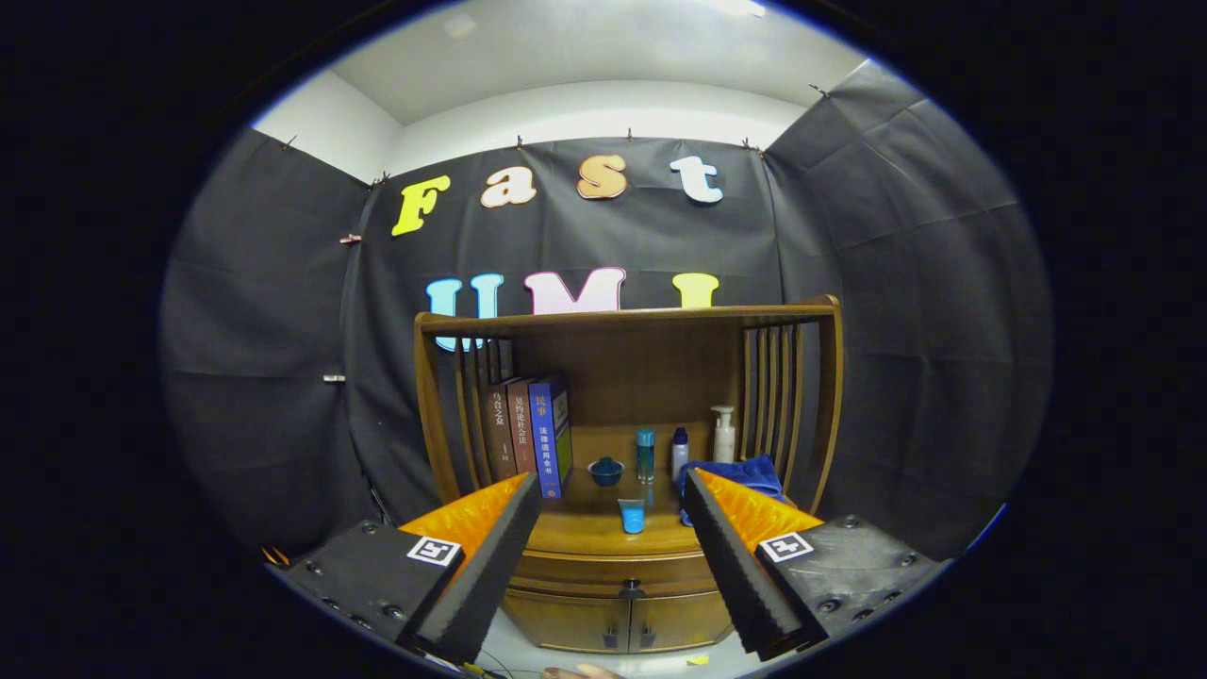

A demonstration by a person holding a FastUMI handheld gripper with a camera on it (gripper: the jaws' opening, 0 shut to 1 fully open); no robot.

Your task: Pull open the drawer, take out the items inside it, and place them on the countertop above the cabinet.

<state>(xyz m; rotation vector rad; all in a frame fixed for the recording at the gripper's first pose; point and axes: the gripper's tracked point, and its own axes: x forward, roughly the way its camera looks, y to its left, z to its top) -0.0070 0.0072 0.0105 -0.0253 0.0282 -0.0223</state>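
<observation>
Black cloth walls close in a booth around a brown wooden cabinet (pixel 622 566) with a slatted shelf hutch above it. Its countertop (pixel 585 533) carries a small light-blue plastic cup (pixel 632 516) near the front edge, a dark-blue lidded ceramic bowl (pixel 605 471), a clear-and-teal slim bottle (pixel 645 455), a small blue-capped white bottle (pixel 680 453), a white pump bottle (pixel 723 434), a folded blue cloth (pixel 750 473) and three upright books (pixel 528 436) at the left.

Below the top sits a shallow wooden drawer (pixel 613 572), its front flush with the cabinet and a small dark knob (pixel 631 591) at its middle; two cabinet doors (pixel 618 622) lie under it. What the drawer holds cannot be seen. The scene fits two stages: a drawer waiting to be pulled, or one pushed back in after its contents joined the things on the countertop. Which of those things, if any, came out of it cannot be told.

The gripper (pixel 613 556) hangs well back from the cabinet with its fingers spread wide, holding nothing; the knob lies beyond them, roughly on the line between the tips.

If the drawer is to be pulled, the judgement is that the fingers should narrow before reaching the small knob, close on both its sides, and draw straight back along the drawer's run, since an angled pull would likely jam it. Keeping below the countertop edge avoids knocking the cup.
</observation>
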